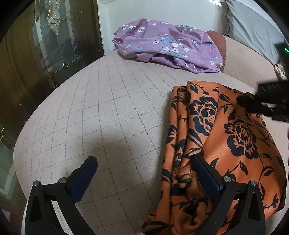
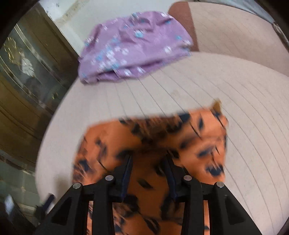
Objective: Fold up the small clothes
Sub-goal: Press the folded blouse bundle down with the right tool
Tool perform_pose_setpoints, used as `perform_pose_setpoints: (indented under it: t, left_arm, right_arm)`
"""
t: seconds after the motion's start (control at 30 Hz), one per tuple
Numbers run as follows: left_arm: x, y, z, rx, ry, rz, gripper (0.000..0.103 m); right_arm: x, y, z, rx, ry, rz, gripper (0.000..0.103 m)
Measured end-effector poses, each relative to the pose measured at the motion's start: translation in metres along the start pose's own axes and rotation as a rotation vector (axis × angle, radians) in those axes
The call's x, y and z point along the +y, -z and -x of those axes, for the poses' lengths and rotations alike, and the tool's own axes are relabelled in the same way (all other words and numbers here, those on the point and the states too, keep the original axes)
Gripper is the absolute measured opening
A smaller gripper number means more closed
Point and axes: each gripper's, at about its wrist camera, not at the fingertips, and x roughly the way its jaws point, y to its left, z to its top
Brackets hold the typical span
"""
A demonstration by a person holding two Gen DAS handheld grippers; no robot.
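Both grippers (image 1: 144, 162) (image 2: 149, 159) angle down over orange cloth (image 1: 225, 135).

We see a bed cover (image 1: 112, 112) of pale beige cloth, quilted in a grid of thin grey lines, filling most of both views. Left of the bed cover stands a dark brown cabinet (image 1: 32, 59) with leaded glass panels edged in brass, and behind the bed cover rises a plain white wall (image 1: 162, 10). At the far right of the bed cover a grey pillow (image 1: 252, 27) leans by a brown headboard edge (image 1: 219, 40), all in soft, even daylight.
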Motion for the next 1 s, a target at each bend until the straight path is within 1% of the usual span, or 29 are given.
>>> perform_pose_setpoints:
  t: [0.1, 0.13, 0.2, 0.23, 0.3, 0.33, 0.47, 0.53, 0.6, 0.73, 0.83, 0.9, 0.97, 1.0]
  left_arm:
    - [0.002, 0.0, -0.002, 0.007, 0.009, 0.017, 0.103]
    - [0.001, 0.0, -0.003, 0.006, 0.007, 0.017, 0.103]
    - [0.0, -0.001, -0.004, 0.0, 0.004, 0.004, 0.103]
    - [0.0, -0.001, -0.004, -0.003, 0.005, 0.002, 0.103]
    - [0.0, -0.001, -0.004, -0.006, 0.005, 0.001, 0.103]
    - [0.0, -0.001, -0.004, -0.006, 0.004, 0.002, 0.103]
    - [-0.001, 0.0, -0.003, -0.009, -0.003, 0.004, 0.103]
    - [-0.001, 0.0, -0.003, -0.011, -0.003, 0.005, 0.103]
    - [0.0, 0.0, -0.004, -0.011, -0.001, 0.012, 0.103]
    - [0.0, 0.001, -0.003, -0.006, -0.006, 0.028, 0.103]
    - [0.0, 0.002, -0.002, -0.007, -0.014, 0.034, 0.103]
    - [0.0, 0.003, -0.002, -0.009, -0.02, 0.034, 0.103]
    - [-0.001, 0.003, -0.002, -0.012, -0.024, 0.036, 0.103]
    - [-0.001, 0.003, -0.002, -0.014, -0.025, 0.035, 0.103]
  right_arm:
    - [0.01, -0.014, -0.023, 0.017, -0.048, -0.019, 0.039]
    - [0.015, -0.017, -0.037, 0.033, -0.054, -0.01, 0.039]
    - [0.019, -0.014, -0.057, 0.059, -0.037, 0.005, 0.041]
    - [0.019, -0.014, -0.06, 0.027, -0.042, 0.017, 0.041]
    - [0.015, -0.014, -0.059, 0.024, -0.067, 0.004, 0.041]
    - [0.011, -0.015, -0.057, 0.026, -0.083, -0.015, 0.04]
    - [0.003, -0.009, -0.042, 0.045, -0.119, -0.067, 0.039]
    - [-0.001, 0.0, -0.029, 0.045, -0.161, -0.101, 0.039]
    - [-0.001, 0.012, -0.01, 0.026, -0.177, -0.09, 0.039]
    - [-0.002, 0.041, 0.031, -0.007, -0.171, -0.049, 0.039]
    - [-0.006, 0.069, 0.064, -0.03, -0.113, -0.007, 0.039]
    - [-0.012, 0.085, 0.075, -0.031, -0.096, 0.002, 0.039]
    - [-0.018, 0.104, 0.081, -0.029, -0.054, 0.013, 0.039]
    - [-0.021, 0.114, 0.077, -0.002, -0.027, 0.021, 0.039]
